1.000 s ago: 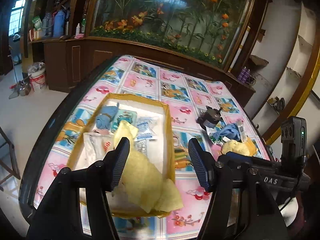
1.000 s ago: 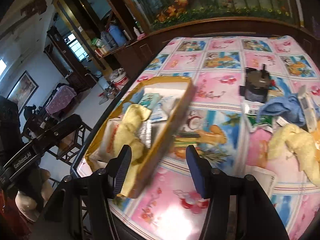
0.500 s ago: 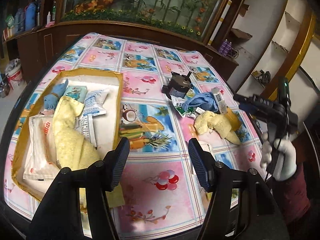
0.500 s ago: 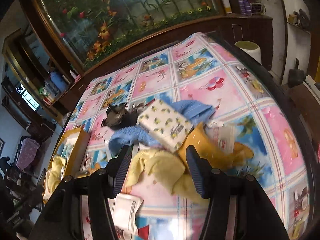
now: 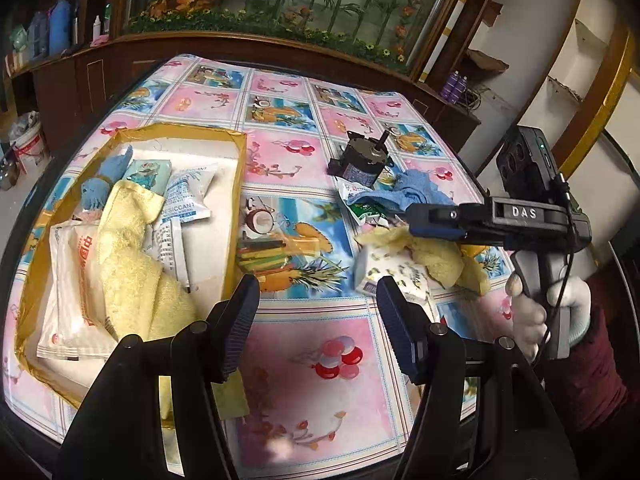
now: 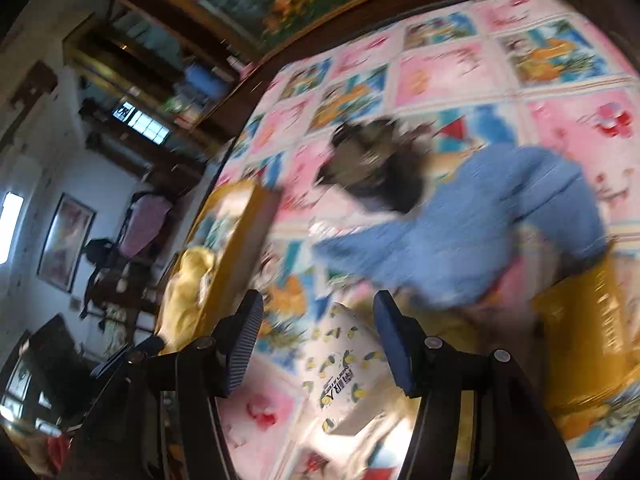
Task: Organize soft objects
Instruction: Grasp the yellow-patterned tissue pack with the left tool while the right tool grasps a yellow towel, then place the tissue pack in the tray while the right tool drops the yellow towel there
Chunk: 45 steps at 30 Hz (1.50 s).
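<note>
1. Done so far: a shallow yellow-rimmed tray [image 5: 236, 184] at the table's left edge already holds a yellow towel [image 5: 128, 256], a blue cloth and several soft packets
2. Left to do: near the right edge lie a blue cloth [image 5: 416, 190], a yellow cloth [image 5: 436, 256] and a lemon-print tissue pack [image 5: 384, 276] — beside a hard black motor [image 5: 360, 160]
3. Right gripper [image 6: 318, 336] hovers over the tissue pack, jaws half open, empty — left gripper [image 5: 316, 320] likewise, over bare table near the front edge

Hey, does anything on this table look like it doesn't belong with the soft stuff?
Yes. A black metal motor with a protruding shaft sits at the far edge of the loose pile, beside the crumpled blue cloth. It is hard hardware among towels and packets. The yellow towel in the cardboard tray is bunched, not folded.
</note>
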Motion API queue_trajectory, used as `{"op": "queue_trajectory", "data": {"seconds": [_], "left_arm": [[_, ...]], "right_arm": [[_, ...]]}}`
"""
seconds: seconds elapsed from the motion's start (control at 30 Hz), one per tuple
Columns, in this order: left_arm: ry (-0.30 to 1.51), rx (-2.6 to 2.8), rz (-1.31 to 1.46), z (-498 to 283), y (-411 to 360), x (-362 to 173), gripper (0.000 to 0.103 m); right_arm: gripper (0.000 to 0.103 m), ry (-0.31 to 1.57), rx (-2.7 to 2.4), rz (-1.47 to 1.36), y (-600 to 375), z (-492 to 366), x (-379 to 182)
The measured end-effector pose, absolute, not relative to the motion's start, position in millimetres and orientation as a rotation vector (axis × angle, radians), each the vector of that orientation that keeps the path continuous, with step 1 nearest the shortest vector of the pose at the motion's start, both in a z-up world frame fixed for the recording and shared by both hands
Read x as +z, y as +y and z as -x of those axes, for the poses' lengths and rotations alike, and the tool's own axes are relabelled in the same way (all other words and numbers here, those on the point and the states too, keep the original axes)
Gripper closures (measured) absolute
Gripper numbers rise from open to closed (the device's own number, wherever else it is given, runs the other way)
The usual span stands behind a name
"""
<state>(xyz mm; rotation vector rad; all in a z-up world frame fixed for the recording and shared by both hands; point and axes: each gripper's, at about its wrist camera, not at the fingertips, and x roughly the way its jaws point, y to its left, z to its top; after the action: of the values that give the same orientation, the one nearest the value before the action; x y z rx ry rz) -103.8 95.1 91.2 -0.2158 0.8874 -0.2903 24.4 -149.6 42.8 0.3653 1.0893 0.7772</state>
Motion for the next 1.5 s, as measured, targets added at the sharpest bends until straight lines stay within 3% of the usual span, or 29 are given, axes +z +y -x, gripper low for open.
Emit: {"op": "queue_trajectory", "data": {"seconds": [0.37,0.53,0.63,0.7,0.83,1.0,1.33,1.4,1.47,1.5], "left_arm": [[0.969,-0.388,0.09,100,52,62,0.042],[0.882,-0.46,-0.218,86,12,50,0.042],[0.918,-0.494,-0.318,67,-3,35,0.04],[0.914,-0.515,-0.321,62,-5,33,0.034],[0.999,-0.547,-0.252,59,3,34,0.035],[0.954,-0.565,-0.256,79,20,47,0.035],[0.97,-0.567,-0.52,69,-7,19,0.032],[0.978,-0.567,-0.478,67,-6,18,0.033],[1.004,-0.567,-0.396,63,0,18,0.048],[1.004,-0.557,-0.359,62,4,18,0.048]], "right_arm": [[0.045,0.974,0.607,-0.366,-202,11,57],[0.045,0.956,0.516,-0.328,-218,12,55],[0.045,0.951,0.48,-0.291,-218,10,54],[0.045,0.955,0.472,-0.264,-216,7,52],[0.045,0.984,0.466,-0.177,-199,1,43],[0.043,0.995,0.462,-0.067,-179,1,34],[0.043,1.025,0.429,-0.019,-169,-1,19],[0.043,1.026,0.425,-0.007,-167,1,19],[0.044,1.022,0.418,0.014,-166,3,18],[0.044,1.015,0.413,0.018,-165,4,18]]}}
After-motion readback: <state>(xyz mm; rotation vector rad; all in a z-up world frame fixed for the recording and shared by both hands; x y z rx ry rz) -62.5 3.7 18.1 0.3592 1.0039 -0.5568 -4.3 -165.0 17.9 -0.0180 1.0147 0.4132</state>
